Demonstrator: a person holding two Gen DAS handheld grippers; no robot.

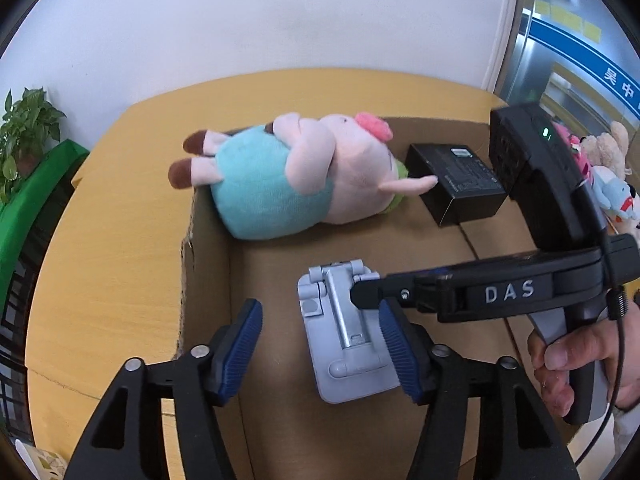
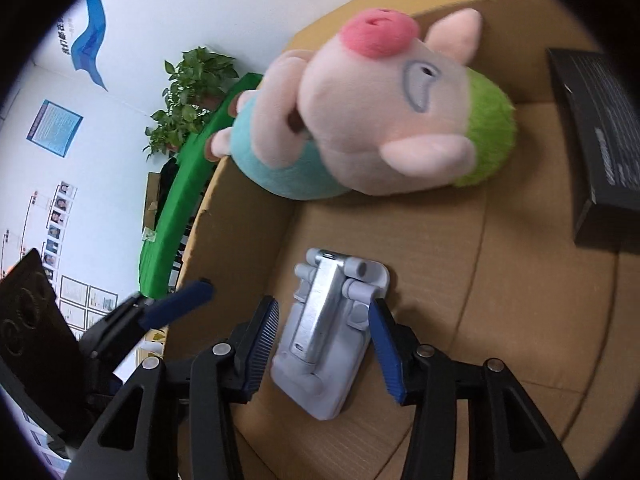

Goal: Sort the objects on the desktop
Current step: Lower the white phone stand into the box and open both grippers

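A grey folding phone stand [image 1: 344, 332] lies flat on the floor of an open cardboard box [image 1: 208, 280]; it also shows in the right wrist view [image 2: 324, 340]. My left gripper [image 1: 320, 344] is open, its right pad beside the stand. My right gripper [image 2: 324, 324] is open, its jaws standing on either side of the stand; it enters the left wrist view from the right [image 1: 364, 294]. A pink plush pig [image 1: 288, 172] in a teal outfit lies at the box's far side, also in the right wrist view [image 2: 372, 120]. A black carton [image 1: 456, 184] sits right of it, also in the right wrist view [image 2: 604, 144].
The box rests on a yellow round table [image 1: 104, 248]. A potted plant [image 1: 24, 128] and a green barrier [image 1: 36, 184] stand at the left. Several plush toys [image 1: 608, 168] lie beyond the box at the right. The left gripper's fingertip [image 2: 180, 304] shows in the right wrist view.
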